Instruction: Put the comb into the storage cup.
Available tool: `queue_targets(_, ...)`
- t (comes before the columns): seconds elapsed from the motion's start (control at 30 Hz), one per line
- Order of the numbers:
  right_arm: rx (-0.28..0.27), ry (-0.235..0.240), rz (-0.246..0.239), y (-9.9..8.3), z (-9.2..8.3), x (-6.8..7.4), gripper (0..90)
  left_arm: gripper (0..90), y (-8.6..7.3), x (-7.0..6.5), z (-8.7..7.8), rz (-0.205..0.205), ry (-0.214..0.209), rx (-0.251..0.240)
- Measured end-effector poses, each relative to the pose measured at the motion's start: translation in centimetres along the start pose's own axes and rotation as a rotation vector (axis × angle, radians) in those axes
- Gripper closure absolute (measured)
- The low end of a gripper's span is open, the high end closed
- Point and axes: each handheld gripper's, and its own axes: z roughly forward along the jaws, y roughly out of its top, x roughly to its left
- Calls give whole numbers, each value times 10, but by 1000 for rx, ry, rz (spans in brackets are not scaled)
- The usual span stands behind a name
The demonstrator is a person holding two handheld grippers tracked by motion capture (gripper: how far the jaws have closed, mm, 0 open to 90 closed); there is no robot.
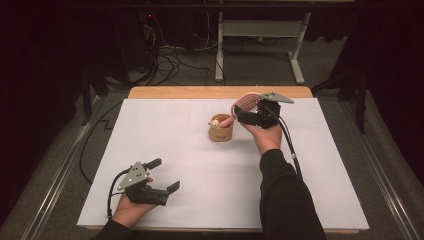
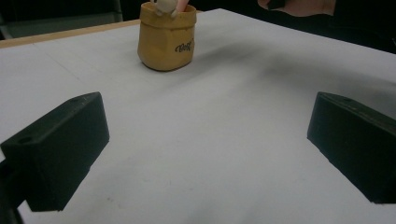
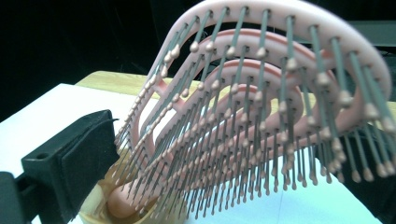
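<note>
A pink hairbrush with grey bristles stands tilted, its handle down in a small tan pouch near the middle of the table. My right gripper is at the brush head, with its jaws on either side. In the right gripper view the brush sits between the wide-set jaws. The left pad is beside the bristles, and the other jaw is mostly hidden behind them. My left gripper rests open at the front left with nothing between its jaws. It faces the pouch.
A small white round thing also pokes out of the pouch. White paper covers the wooden table, whose far edge shows bare. Beyond it are cables and a desk frame on the floor.
</note>
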Motion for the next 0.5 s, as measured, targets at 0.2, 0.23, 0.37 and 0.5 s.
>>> queue_targets(0.2, 8, -5, 2, 1, -3, -1, 2, 0, 0, 0, 0, -1, -2, 2)
queue_targets(0.23, 11, -6, 4, 0, -3, -1, 2, 0, 0, -1, 0, 1, -3, 3)
queue_targets(0.37, 18, -6, -1, 0, -3, -1, 2, 0, 0, -1, -1, -1, -2, 0)
queue_targets(0.5, 21, -3, -4, -2, -4, 0, 2, 0, 0, 0, -1, -2, -1, -1)
